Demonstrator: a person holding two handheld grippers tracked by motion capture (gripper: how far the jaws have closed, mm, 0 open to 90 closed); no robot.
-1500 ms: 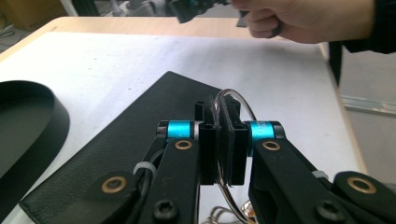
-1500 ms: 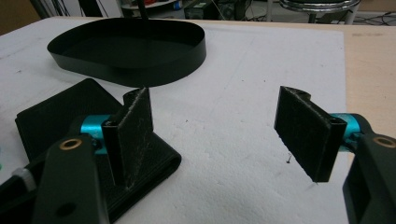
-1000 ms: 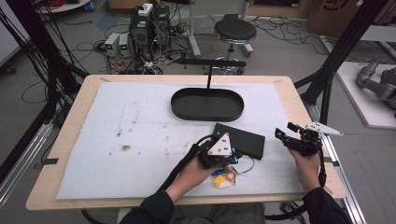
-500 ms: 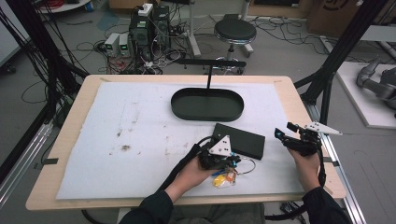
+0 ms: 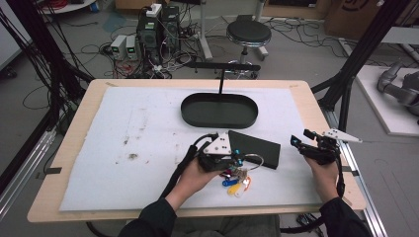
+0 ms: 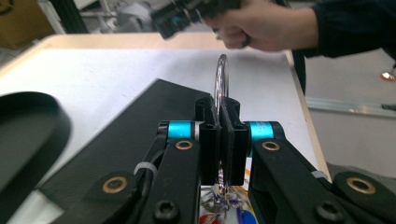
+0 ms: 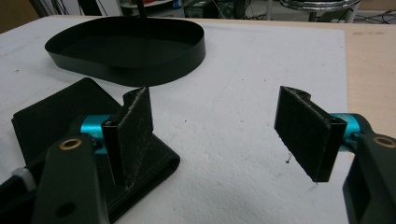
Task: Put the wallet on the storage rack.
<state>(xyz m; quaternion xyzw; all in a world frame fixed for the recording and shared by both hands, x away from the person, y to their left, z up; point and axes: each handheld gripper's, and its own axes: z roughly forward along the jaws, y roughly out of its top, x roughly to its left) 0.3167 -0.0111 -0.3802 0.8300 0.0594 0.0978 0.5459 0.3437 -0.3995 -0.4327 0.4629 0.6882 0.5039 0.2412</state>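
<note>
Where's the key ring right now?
The key ring is clamped in the left gripper, near the table's front edge in the high view, with its coloured tags hanging beside the black wallet.

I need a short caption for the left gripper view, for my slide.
Left gripper shut on a key ring above a black case.

The oval tray (image 5: 219, 109) is black, and so is the flat case (image 5: 257, 148). The key ring (image 6: 221, 79) is clear silver, with blue, yellow and red tags (image 5: 237, 183). The worktop (image 5: 316, 106) is pale wood under a white mat (image 5: 123, 148) speckled with brown stains. Each tool (image 7: 219, 135) has black jaws on cyan collars.
</note>
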